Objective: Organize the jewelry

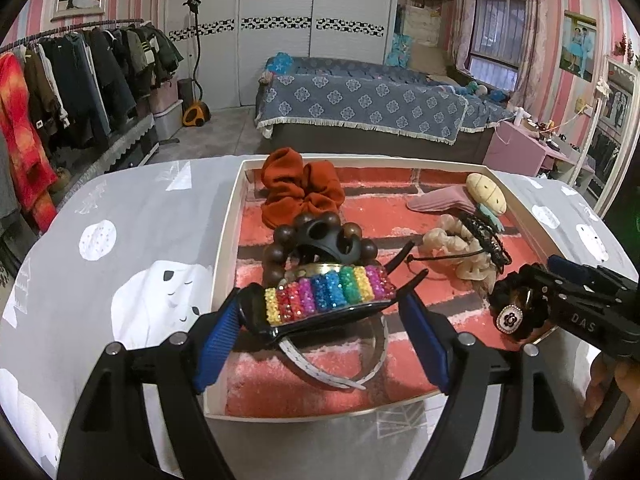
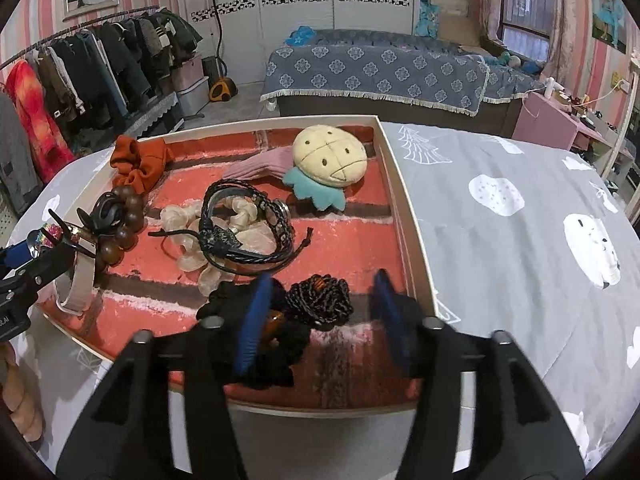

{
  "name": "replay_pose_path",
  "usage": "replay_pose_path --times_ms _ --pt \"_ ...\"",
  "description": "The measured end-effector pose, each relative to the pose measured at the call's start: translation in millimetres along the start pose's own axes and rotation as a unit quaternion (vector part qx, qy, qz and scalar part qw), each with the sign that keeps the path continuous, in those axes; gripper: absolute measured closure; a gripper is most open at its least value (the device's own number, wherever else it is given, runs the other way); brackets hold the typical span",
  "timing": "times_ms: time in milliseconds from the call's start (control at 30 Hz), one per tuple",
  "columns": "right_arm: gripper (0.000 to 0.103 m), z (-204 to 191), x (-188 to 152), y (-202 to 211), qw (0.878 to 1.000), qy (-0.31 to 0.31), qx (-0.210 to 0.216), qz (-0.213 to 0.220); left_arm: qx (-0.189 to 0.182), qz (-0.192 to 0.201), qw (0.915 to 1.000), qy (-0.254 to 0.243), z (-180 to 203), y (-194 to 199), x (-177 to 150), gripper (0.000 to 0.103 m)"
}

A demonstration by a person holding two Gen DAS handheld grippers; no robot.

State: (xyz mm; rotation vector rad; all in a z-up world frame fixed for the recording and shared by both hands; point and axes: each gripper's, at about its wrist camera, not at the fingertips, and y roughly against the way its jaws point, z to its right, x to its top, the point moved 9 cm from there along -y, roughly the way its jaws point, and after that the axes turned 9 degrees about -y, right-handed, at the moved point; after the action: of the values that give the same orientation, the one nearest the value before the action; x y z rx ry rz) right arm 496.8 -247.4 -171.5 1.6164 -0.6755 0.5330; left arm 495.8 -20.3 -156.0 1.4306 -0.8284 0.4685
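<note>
A shallow white tray with a red brick-pattern lining sits on a grey cloth; it also shows in the right wrist view. My left gripper spans a rainbow-bead hair clip, which rests between its blue pads just above the tray's near left part. My right gripper is open over the tray's near right corner, above a black scrunchie with an oval charm. A dark bead necklace lies between its fingers.
In the tray lie an orange scrunchie, brown bead bracelet, black claw clip, white headband, cream scrunchie, black braided bracelets and a pineapple plush clip. A clothes rack and bed stand behind.
</note>
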Motion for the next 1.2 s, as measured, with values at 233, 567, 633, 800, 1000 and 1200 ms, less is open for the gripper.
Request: replay_pose_path --times_ms 233,567,633,800,1000,1200 --pt "0.014 1.8 4.0 21.0 1.000 0.003 0.003 0.026 -0.009 -0.013 0.9998 0.009 -0.7 3.4 -9.6 0.025" --pt "0.005 21.4 11.8 64.2 0.998 -0.022 0.006 0.061 -0.016 -0.046 0.9986 0.020 0.8 8.7 -32.0 0.023" --pt "0.005 24.8 8.8 69.6 0.998 -0.024 0.005 0.061 -0.009 -0.044 0.9989 0.012 3.3 14.4 -34.4 0.019" --pt "0.005 31.3 2.8 93.0 0.996 -0.024 0.003 0.081 -0.007 -0.027 0.9996 0.004 14.3 36.9 -37.2 0.016" --pt "0.004 27.8 -9.3 127.5 0.993 -0.013 0.001 0.115 0.016 0.027 0.9995 -0.003 22.3 86.7 -37.4 0.009" --pt "0.004 14.2 -29.8 168.5 0.989 0.002 0.009 0.150 0.040 0.079 0.9960 -0.009 29.6 144.9 -42.1 0.004"
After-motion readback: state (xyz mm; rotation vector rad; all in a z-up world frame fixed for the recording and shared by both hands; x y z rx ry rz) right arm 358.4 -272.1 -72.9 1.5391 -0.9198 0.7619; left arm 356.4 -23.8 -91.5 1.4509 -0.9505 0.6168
